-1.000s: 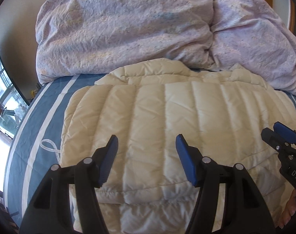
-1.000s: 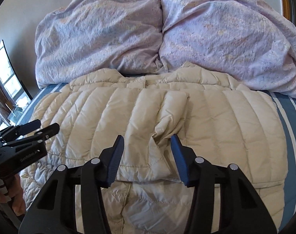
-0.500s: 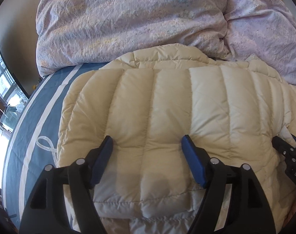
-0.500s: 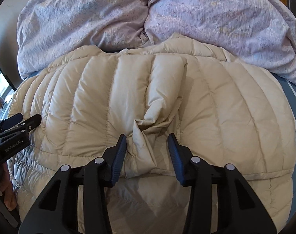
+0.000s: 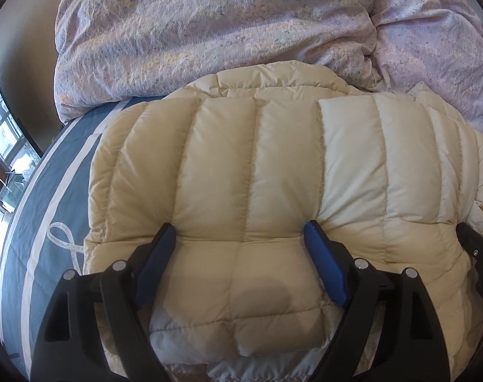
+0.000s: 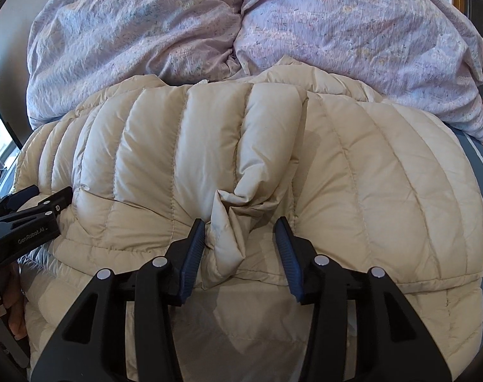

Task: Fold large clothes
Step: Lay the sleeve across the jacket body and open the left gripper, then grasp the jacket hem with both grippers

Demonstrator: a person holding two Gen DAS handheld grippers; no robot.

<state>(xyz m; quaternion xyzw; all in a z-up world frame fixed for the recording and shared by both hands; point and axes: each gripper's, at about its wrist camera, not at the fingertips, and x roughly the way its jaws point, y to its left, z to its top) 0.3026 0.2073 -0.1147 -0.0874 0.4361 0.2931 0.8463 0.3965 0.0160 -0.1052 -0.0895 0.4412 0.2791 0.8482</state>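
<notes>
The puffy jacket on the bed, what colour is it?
Cream-beige quilted jacket, clearest in the right wrist view.

Quilted cream puffer jacket [image 5: 273, 172] of smooth, faintly sheeny cloth; crumpled matt lilac cotton duvet [image 6: 209, 31]; matt black plastic tongs [image 5: 241, 254] with ribbed blue pads [image 6: 190, 254]; blue woven sheet [image 5: 34, 222].

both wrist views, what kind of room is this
Most likely a bedroom: the cream puffer jacket lies on a bed with a blue striped sheet, and a rumpled lilac duvet is heaped behind it.
</notes>
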